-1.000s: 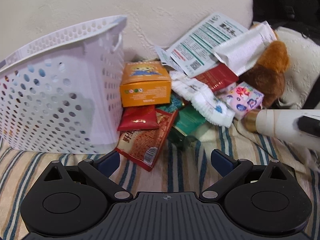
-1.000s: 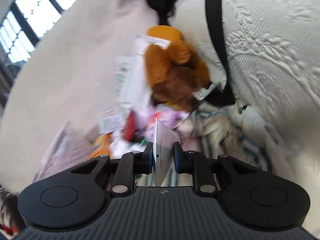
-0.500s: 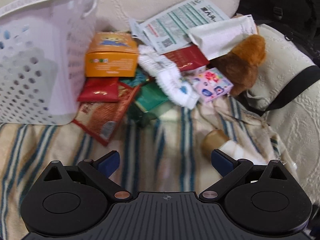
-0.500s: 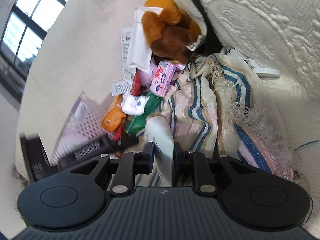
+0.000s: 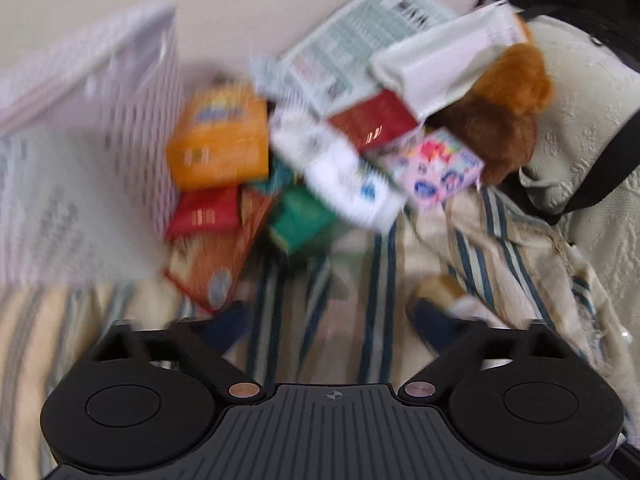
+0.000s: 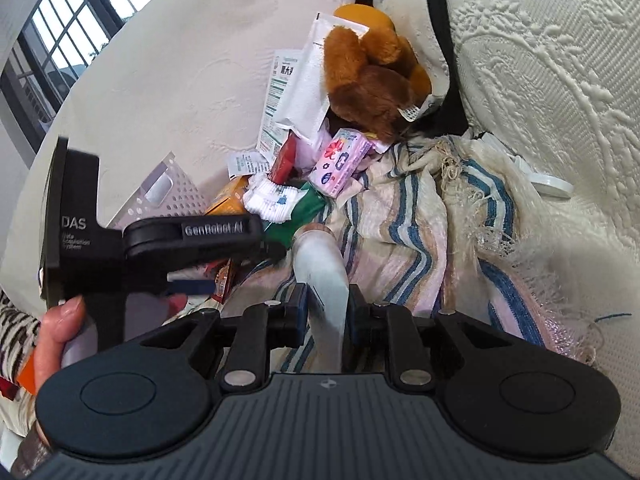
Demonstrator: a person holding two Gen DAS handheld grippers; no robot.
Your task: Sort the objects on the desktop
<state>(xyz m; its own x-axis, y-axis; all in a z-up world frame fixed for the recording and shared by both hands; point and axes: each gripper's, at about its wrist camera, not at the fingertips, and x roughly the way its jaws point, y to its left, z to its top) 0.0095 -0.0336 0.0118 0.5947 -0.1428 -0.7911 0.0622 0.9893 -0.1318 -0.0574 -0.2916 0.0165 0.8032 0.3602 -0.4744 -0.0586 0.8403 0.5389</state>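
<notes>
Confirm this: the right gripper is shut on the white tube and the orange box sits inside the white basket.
Wrong about the box. The orange box lies outside the white basket, beside its wall, as the left wrist view shows. The right gripper is indeed shut on the white tube.

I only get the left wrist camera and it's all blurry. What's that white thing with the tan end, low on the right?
Observer: It's a white tube, clamped in the jaws of the right gripper.
Operator: Does the teddy have a tag on it?
Observer: Yes, a small white tag hangs from the teddy on its right side.
Operator: What else is there that I can't see?
Observer: A window with dark bars, at the top left of the right wrist view.
</notes>
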